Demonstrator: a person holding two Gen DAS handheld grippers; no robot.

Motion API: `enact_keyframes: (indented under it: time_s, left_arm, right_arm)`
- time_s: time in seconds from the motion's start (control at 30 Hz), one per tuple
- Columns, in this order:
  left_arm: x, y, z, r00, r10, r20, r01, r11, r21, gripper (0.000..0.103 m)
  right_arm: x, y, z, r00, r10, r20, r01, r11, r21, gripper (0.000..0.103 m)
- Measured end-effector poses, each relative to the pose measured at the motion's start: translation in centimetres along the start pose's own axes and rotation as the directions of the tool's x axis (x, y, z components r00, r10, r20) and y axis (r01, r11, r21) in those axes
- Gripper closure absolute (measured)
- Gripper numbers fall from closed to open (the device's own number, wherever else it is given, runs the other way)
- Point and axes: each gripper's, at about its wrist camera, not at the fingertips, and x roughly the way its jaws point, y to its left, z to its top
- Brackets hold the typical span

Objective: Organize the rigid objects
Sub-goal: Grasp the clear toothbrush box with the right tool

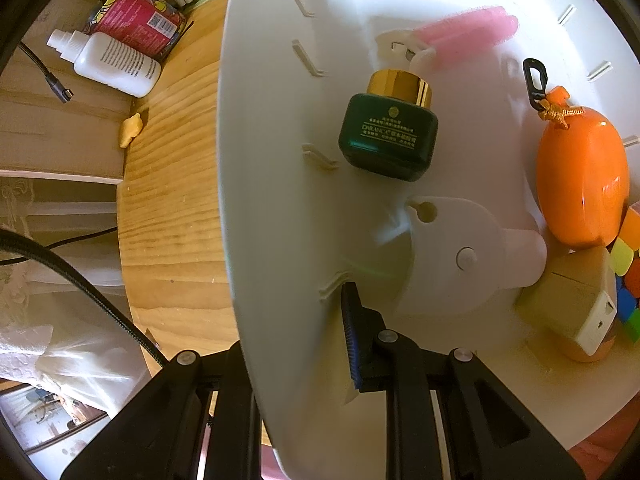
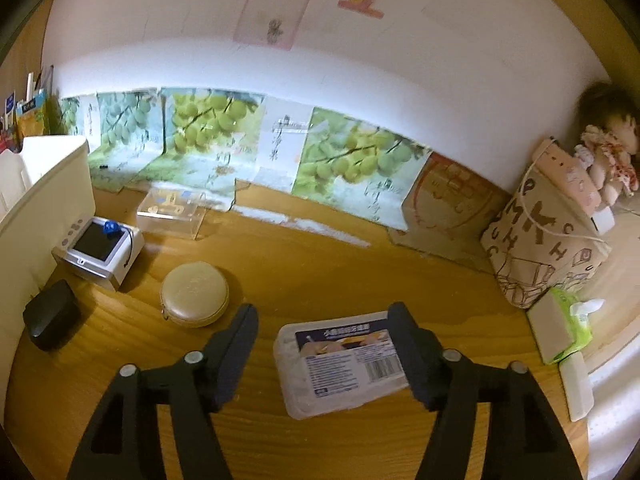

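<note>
In the left wrist view my left gripper (image 1: 298, 344) is shut on the side wall of a white bin (image 1: 276, 160); the blue-padded finger (image 1: 353, 336) is inside and the other is hidden outside. The bin holds a dark green bottle with a gold cap (image 1: 387, 136), a pink foam brush (image 1: 466, 34), an orange egg-shaped case with a black clip (image 1: 580, 184), a tan box (image 1: 572, 300) and a colour cube (image 1: 628, 272). In the right wrist view my right gripper (image 2: 324, 312) is open over a white labelled plastic box (image 2: 340, 364) lying flat on the wooden table (image 2: 320, 264), close to the right finger.
A round beige case (image 2: 195, 294), a black case (image 2: 52, 314), a silver screen device (image 2: 100, 248) and a clear acrylic box (image 2: 172, 212) lie left of the gripper. A printed bag (image 2: 540, 248) and tissues (image 2: 564, 328) stand right. A white bottle (image 1: 116, 64) lies outside the bin.
</note>
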Motion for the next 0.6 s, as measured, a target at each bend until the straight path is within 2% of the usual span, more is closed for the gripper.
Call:
enact_keyframes:
  time_s: [0.1,0.43,0.6]
  left_arm:
    - [-0.1,-0.3,0.0,1.000,0.003,0.001,-0.003,1.000,0.001,0.082]
    - [-0.2,-1.3,0.2,1.000,0.007,-0.003,-0.007,1.000,0.008,0.081]
    - [-0.2,-1.5,0.3,1.000,0.010,-0.006,-0.010,1.000,0.004,0.081]
  right_arm:
    - [0.3,-0.6,0.0,1.000,-0.005,-0.005,0.005,1.000,0.031,0.023]
    - [2.5,-3.0,-0.6,0.994,0.009,-0.106,0.010,0.984,0.176,0.020]
    - [3.1,-4.2,-1.2,0.990,0.075,-0.119,-0.043,0.967,0.252,0.017]
